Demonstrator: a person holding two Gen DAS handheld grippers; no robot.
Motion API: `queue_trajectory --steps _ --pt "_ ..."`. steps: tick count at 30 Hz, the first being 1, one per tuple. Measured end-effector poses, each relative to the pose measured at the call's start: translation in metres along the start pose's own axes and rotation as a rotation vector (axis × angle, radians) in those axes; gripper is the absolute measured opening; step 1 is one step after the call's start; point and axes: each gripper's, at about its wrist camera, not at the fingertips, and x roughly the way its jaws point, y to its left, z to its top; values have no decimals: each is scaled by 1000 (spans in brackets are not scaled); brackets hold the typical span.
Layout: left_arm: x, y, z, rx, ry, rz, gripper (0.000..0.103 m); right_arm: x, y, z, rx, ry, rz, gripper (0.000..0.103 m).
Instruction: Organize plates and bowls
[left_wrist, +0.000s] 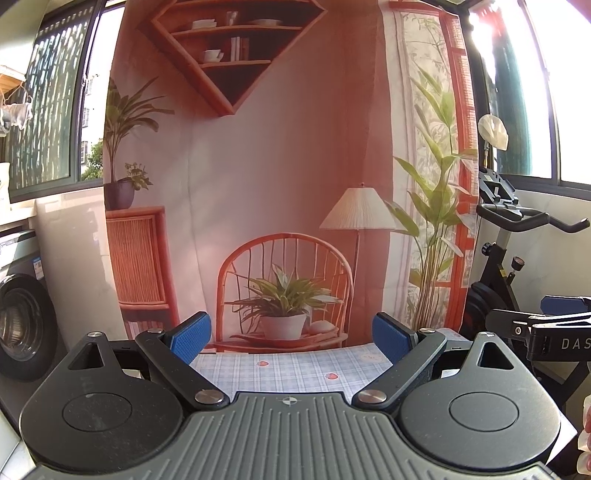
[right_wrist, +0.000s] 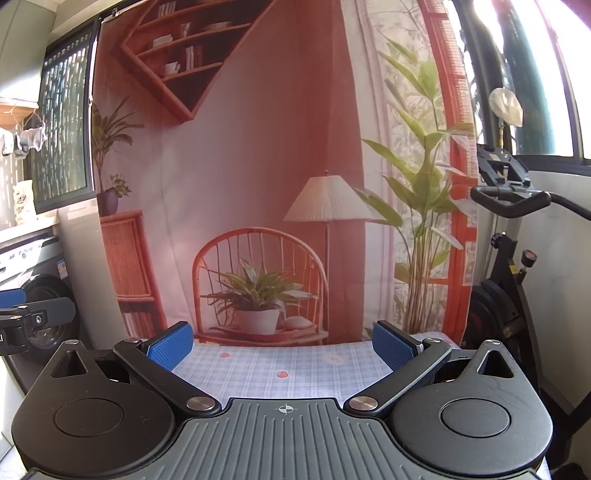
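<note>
No plates or bowls show in either view. My left gripper (left_wrist: 291, 338) is open and empty, its blue pads (left_wrist: 192, 339) wide apart above the far part of a table with a blue checked cloth (left_wrist: 280, 373). My right gripper (right_wrist: 282, 345) is also open and empty, above the same cloth (right_wrist: 280, 365). The right gripper's side shows at the right edge of the left wrist view (left_wrist: 546, 328). The left gripper's side shows at the left edge of the right wrist view (right_wrist: 33, 317). Both point level at the backdrop.
A printed fabric backdrop (left_wrist: 280, 166) hangs just behind the table's far edge. A washing machine (left_wrist: 22, 321) stands at the left. An exercise bike (right_wrist: 513, 258) stands at the right. Windows are on both sides.
</note>
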Motion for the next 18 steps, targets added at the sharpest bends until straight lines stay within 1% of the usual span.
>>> queue_trajectory --steps 18 --pt "5 1 -1 -19 20 -6 95 -1 -1 -3 5 5 -7 103"
